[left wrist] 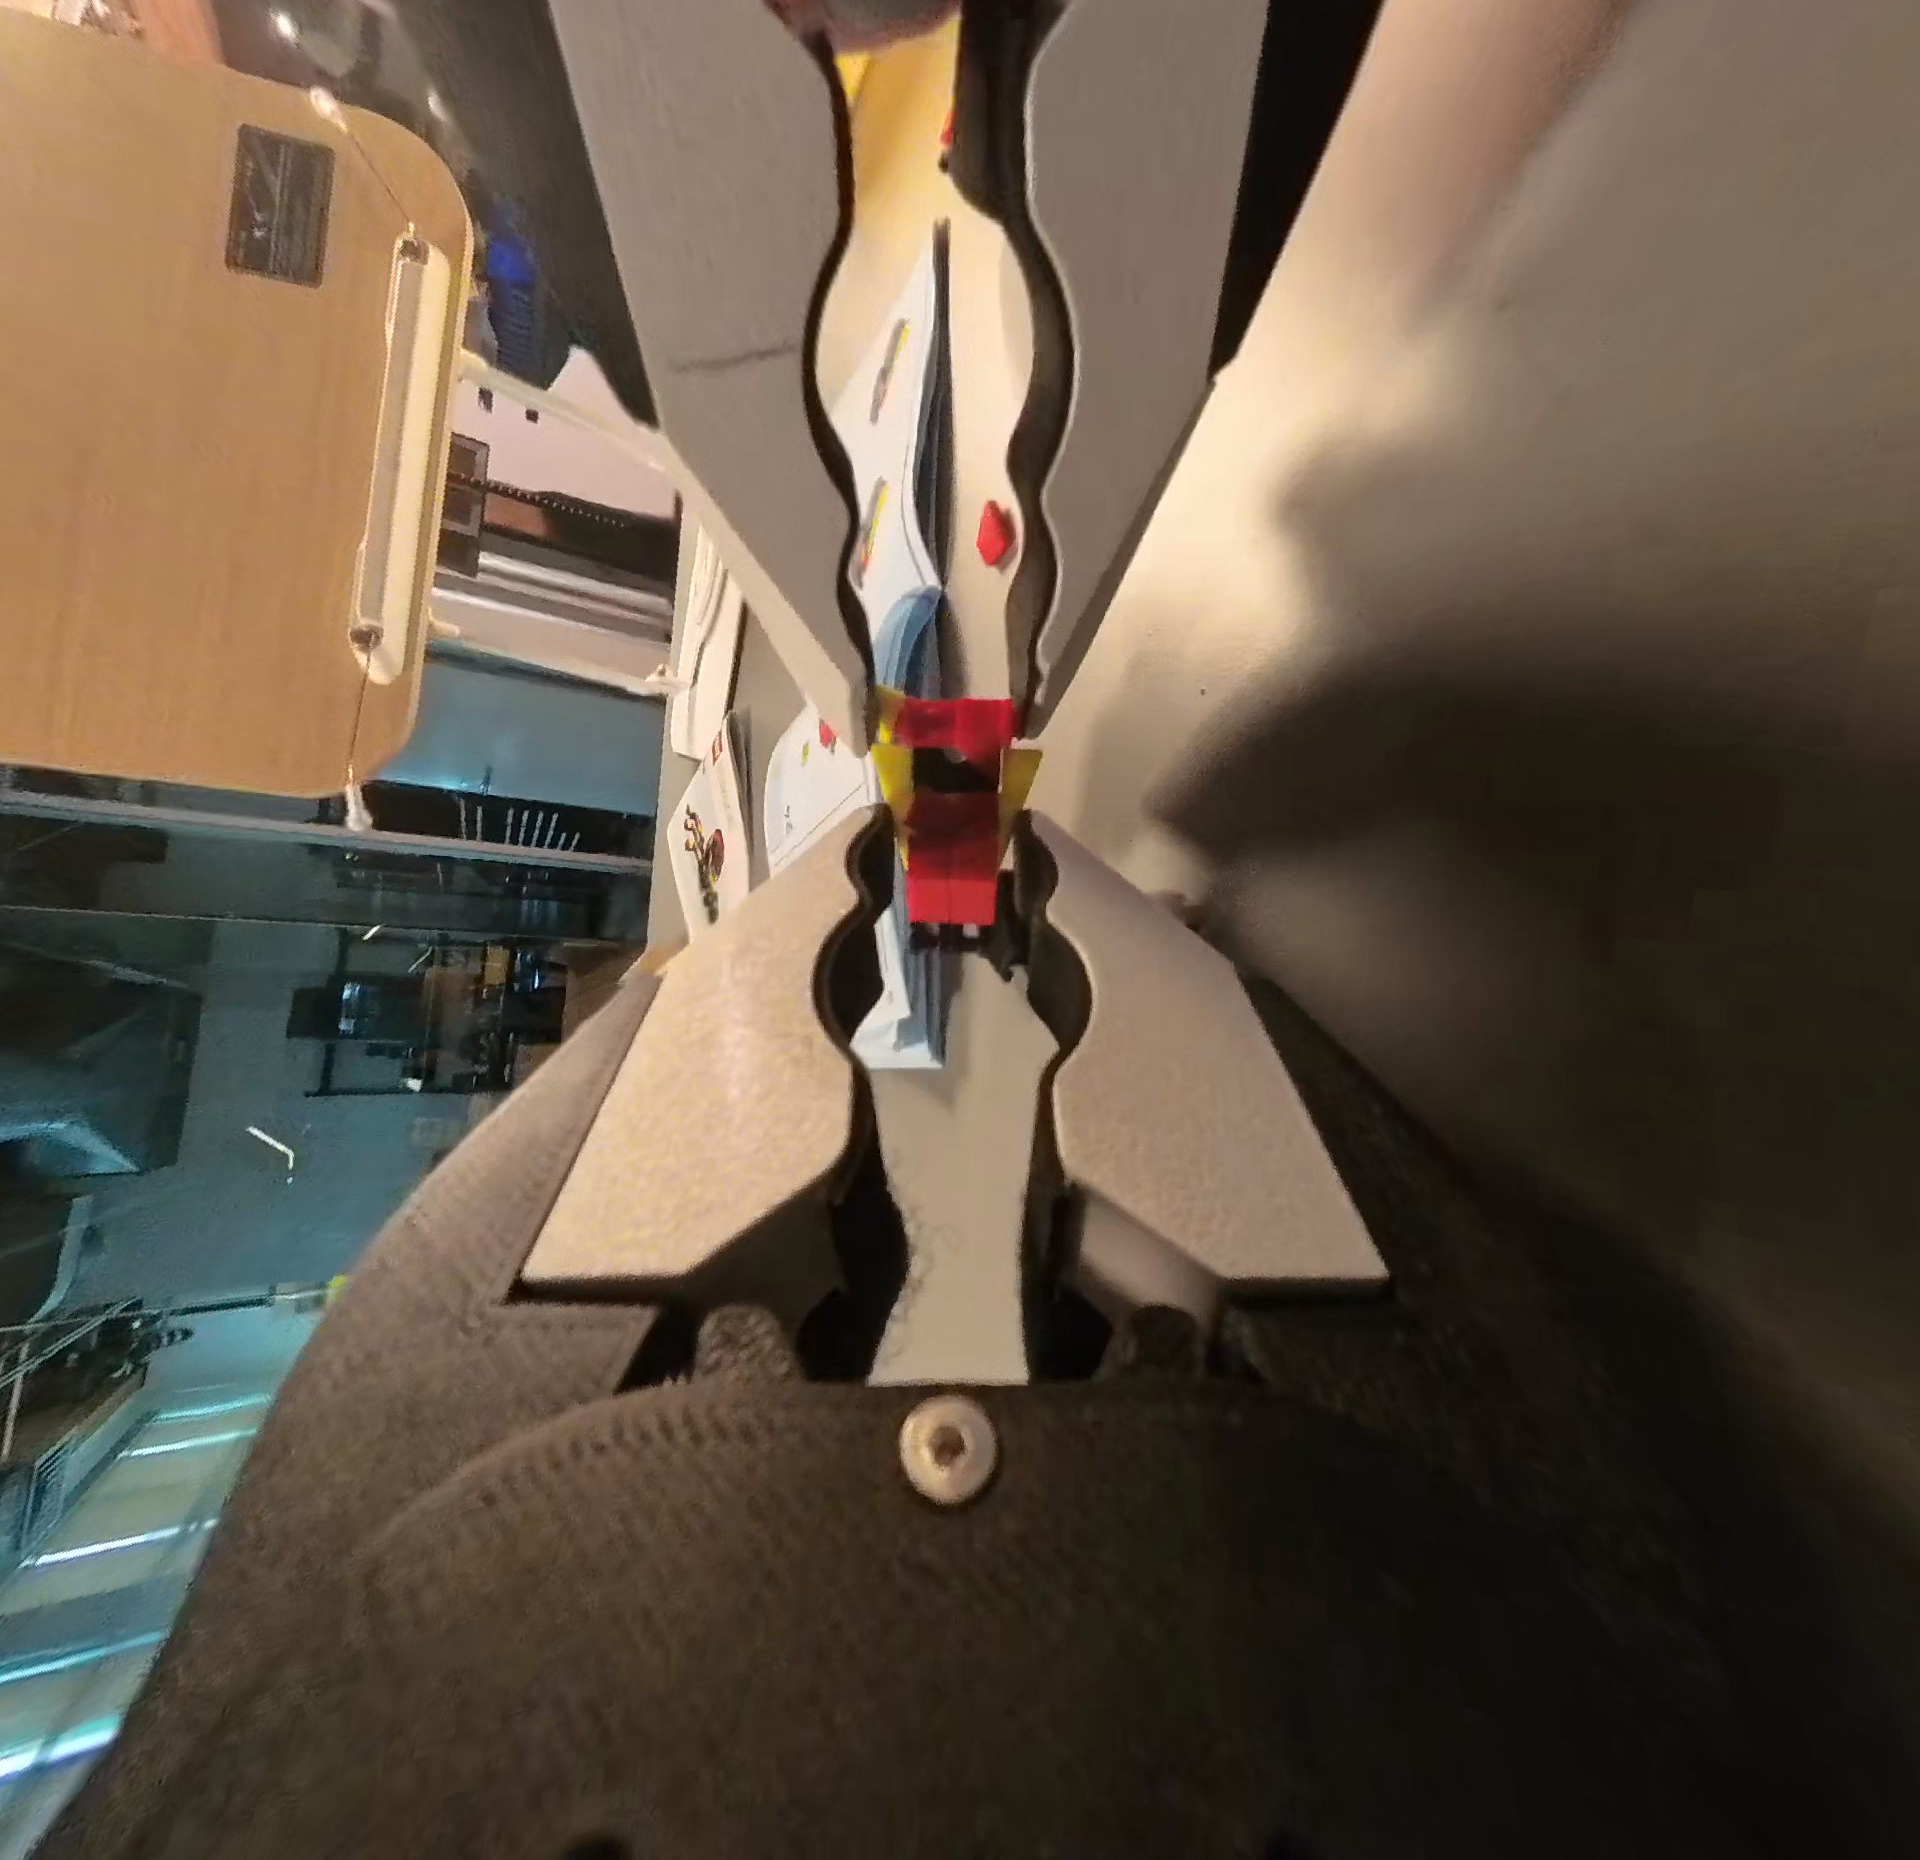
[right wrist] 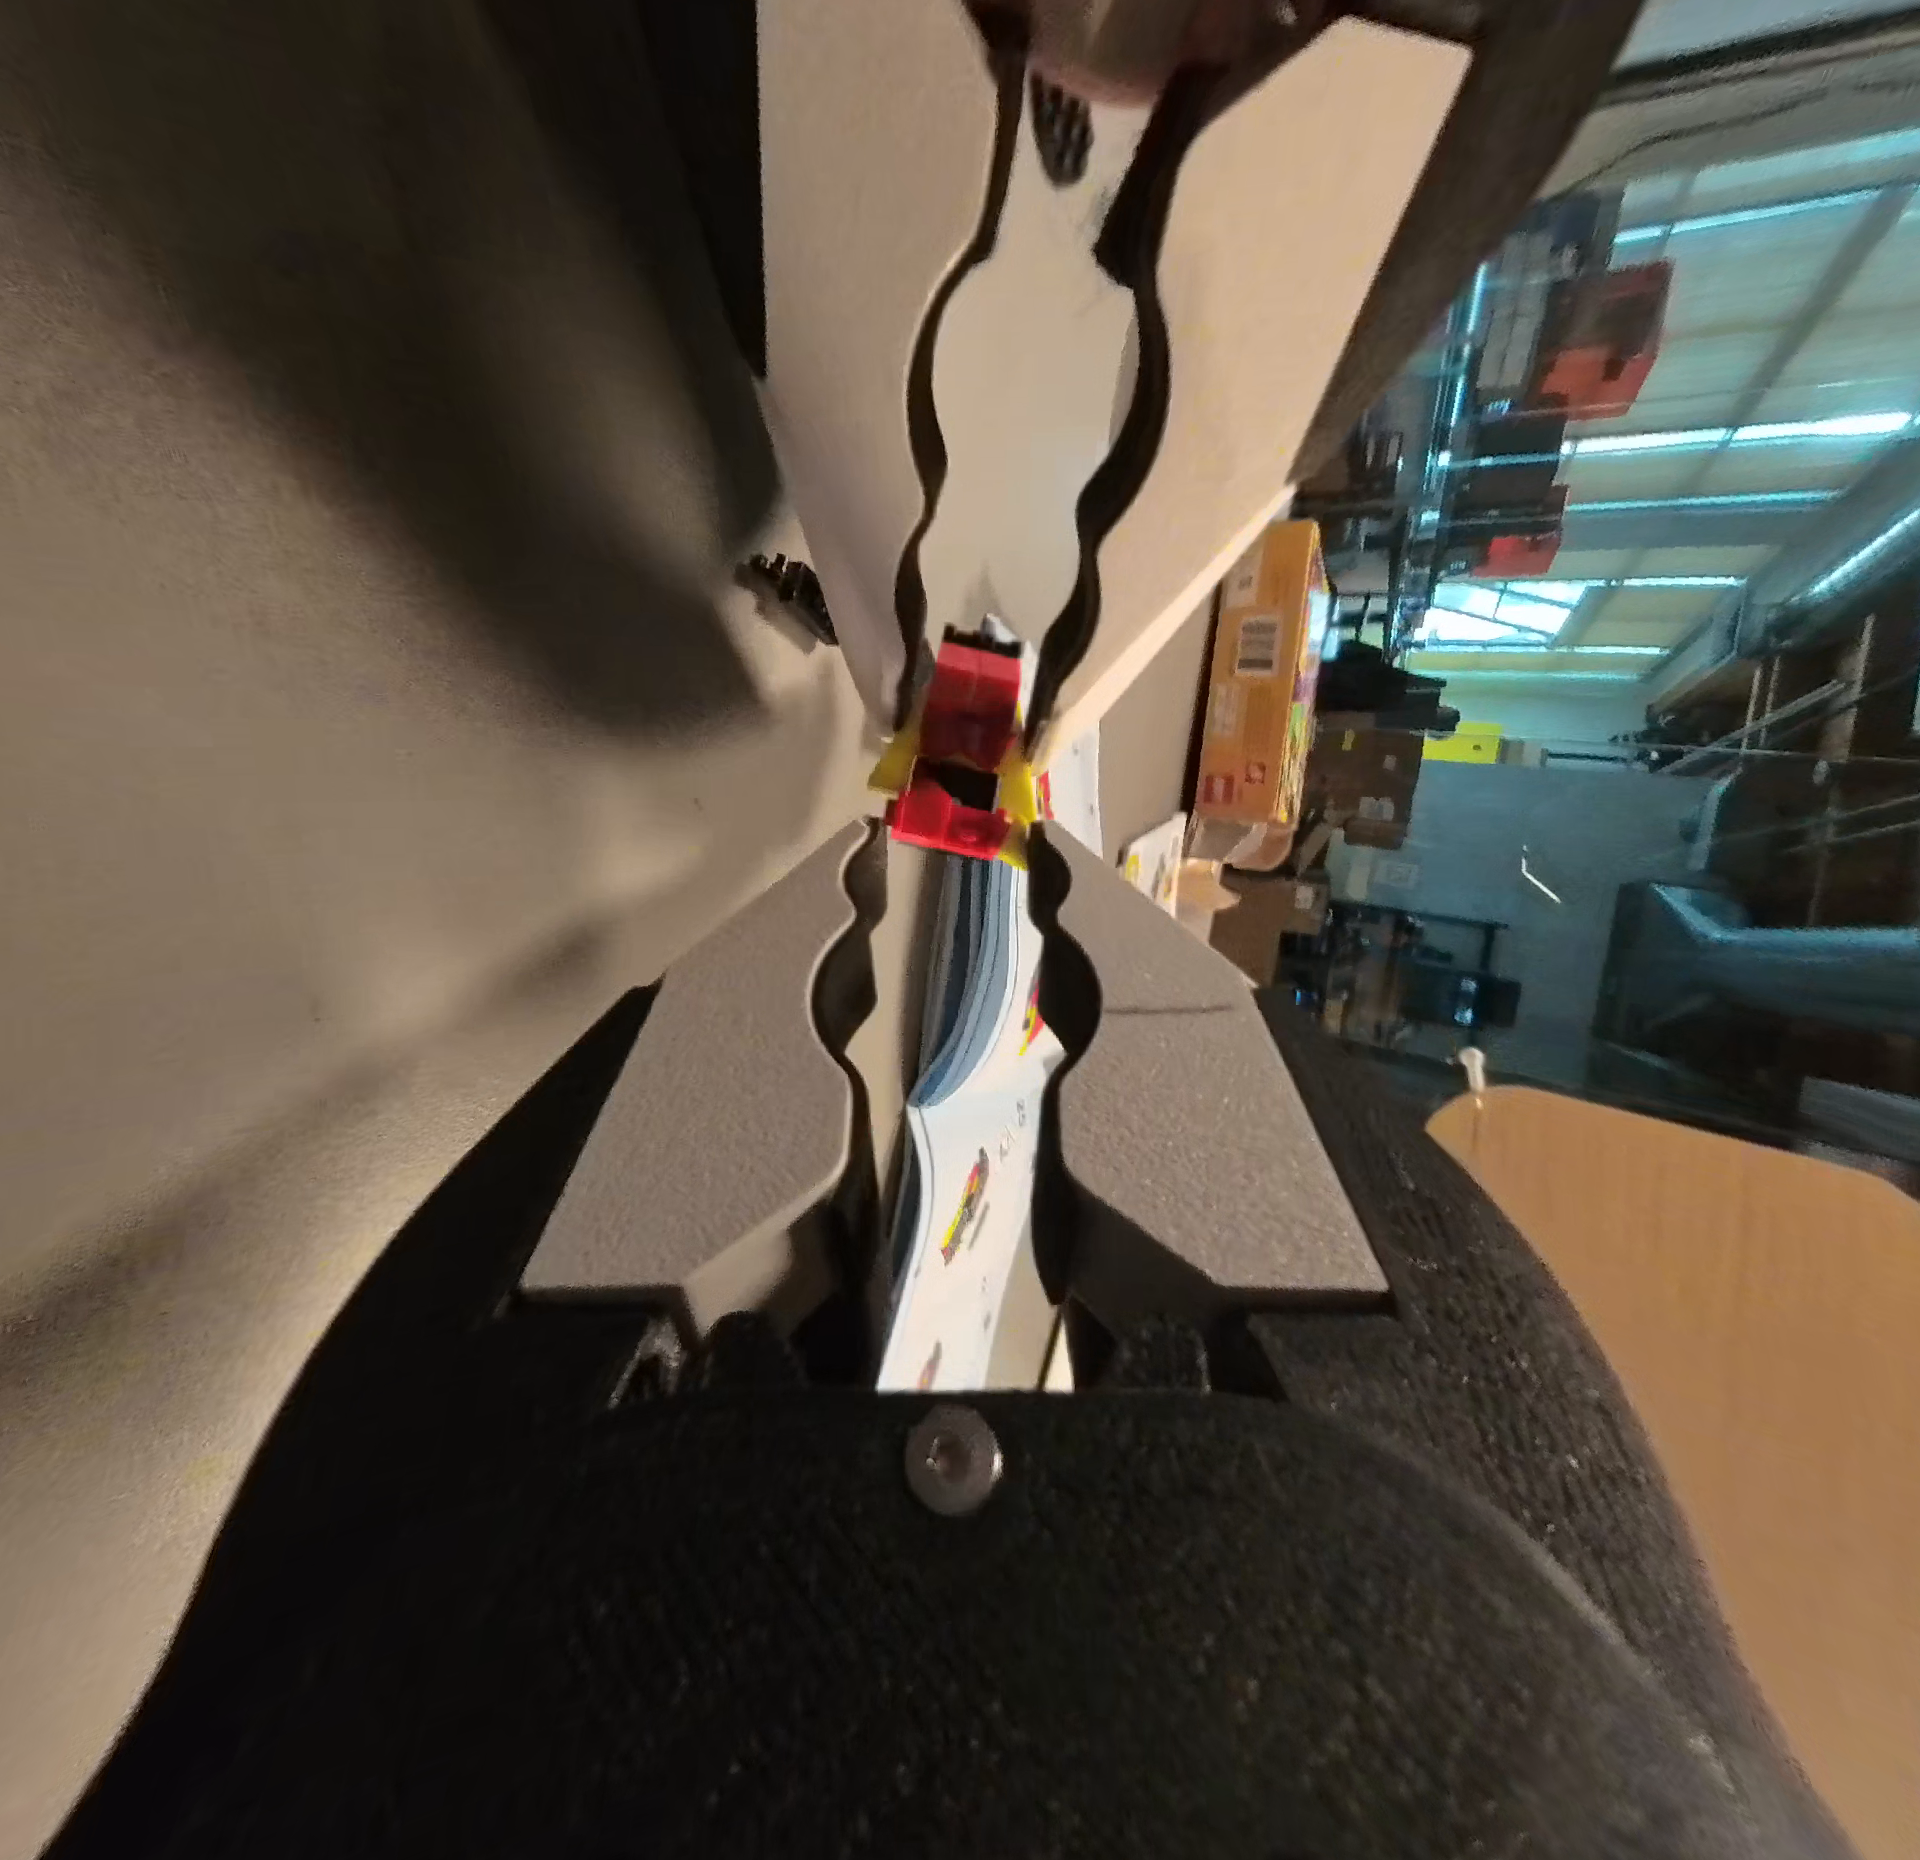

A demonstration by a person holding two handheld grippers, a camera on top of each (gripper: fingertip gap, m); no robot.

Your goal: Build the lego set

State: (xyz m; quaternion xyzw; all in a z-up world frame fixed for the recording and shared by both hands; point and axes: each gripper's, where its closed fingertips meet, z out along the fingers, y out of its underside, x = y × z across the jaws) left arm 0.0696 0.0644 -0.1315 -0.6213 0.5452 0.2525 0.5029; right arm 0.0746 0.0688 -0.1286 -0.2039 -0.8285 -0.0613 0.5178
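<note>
1. Lego, the red-and-yellow model point(left wrist: 951, 823), is held off the table between your two grippers, which meet tip to tip, so each wrist view looks straight down its own fingers at the other tool. Holding it from both ends looks like the way to press its parts together with nothing slipping sideways.

2. The table point(left wrist: 1507, 376) fills one side of each view as a pale surface running edge-on, so you have both tools rolled over on their sides. That probably keeps the model's flanks square to the pads.

3. Your left gripper point(left wrist: 951, 839) has its fingers narrow, closed on the model's red end; the yellow wedges flare just beyond its tips.

4. Your right gripper point(right wrist: 961, 839) is likewise narrow, its tips against the other red end of the same model. From the right wrist view, contact on both sides looks likely, though the grip is shallow.

5. The instruction booklet point(left wrist: 904, 439) lies open on the table behind the model, within sight through both finger gaps, presumably so you can check the step.

6. A yellow box point(right wrist: 1262, 667) stands on the table's far side, well apart from the work.

7. A black piece point(right wrist: 790, 584) rests on the table near the left gripper's fingers, unused so far.

8. A loose red brick point(left wrist: 995, 537) sits beside the booklet, likely waiting its turn.
</note>
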